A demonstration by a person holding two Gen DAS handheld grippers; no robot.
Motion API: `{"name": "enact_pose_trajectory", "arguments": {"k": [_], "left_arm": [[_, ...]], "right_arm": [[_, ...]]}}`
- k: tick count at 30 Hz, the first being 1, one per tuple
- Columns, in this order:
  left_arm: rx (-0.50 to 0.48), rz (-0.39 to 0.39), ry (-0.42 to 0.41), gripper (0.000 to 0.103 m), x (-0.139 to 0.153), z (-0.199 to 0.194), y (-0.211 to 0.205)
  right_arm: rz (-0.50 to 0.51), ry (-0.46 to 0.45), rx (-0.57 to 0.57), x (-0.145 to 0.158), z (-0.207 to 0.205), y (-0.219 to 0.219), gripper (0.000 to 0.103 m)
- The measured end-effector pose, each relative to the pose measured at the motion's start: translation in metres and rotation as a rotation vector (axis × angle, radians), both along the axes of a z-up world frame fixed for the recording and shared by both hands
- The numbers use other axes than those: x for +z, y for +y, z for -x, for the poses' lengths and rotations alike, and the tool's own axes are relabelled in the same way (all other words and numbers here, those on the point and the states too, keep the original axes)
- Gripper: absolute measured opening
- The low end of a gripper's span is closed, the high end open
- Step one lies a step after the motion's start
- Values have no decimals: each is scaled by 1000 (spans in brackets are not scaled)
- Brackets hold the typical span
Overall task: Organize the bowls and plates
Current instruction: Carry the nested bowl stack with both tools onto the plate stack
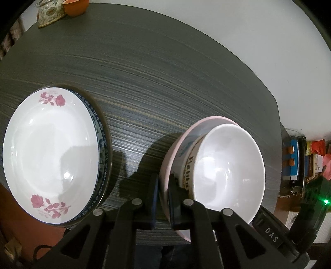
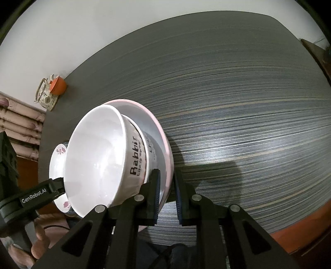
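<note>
A pink-rimmed bowl carries two nested white bowls; the upper one reads "Rabbit" on its side. My left gripper is shut on the pink bowl's left rim. My right gripper is shut on its right rim. I cannot tell whether the stack touches the dark table. To the left lies a white plate with pink roses, stacked on a blue-patterned plate.
A floral teapot and an orange cup stand at the table's far corner. Coloured boxes and packets crowd a shelf beyond the right edge. A hand holds the left gripper's handle.
</note>
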State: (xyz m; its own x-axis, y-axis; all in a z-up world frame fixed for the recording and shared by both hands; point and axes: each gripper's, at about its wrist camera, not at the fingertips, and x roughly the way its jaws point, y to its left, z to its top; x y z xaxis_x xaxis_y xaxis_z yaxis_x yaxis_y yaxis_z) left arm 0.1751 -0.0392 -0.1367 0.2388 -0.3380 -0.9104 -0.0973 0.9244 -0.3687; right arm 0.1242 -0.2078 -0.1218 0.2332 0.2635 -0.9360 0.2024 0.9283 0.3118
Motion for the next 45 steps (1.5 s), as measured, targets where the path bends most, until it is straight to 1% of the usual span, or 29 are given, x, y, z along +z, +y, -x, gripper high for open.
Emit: {"name": "enact_pose_trajectory", "arguments": {"k": [14,25,34,41,45], "left_arm": [[1,6,-26,7,8,5,0],[45,15,-63,7,29,13,23],[130,0,-92,7,50,19,64],[217,-19,-115,7,63,30,109],[259,-28,-119,7,66,36,136]], "right_arm": [[15,-22,-2,5,3,4,14],[18,-62,24,25,1,11,14],[5,-84,91,43,-9,36,14],[-7,-110,178,59,-20,77,14],[-17,-122,217,65,-24,100,14]]}}
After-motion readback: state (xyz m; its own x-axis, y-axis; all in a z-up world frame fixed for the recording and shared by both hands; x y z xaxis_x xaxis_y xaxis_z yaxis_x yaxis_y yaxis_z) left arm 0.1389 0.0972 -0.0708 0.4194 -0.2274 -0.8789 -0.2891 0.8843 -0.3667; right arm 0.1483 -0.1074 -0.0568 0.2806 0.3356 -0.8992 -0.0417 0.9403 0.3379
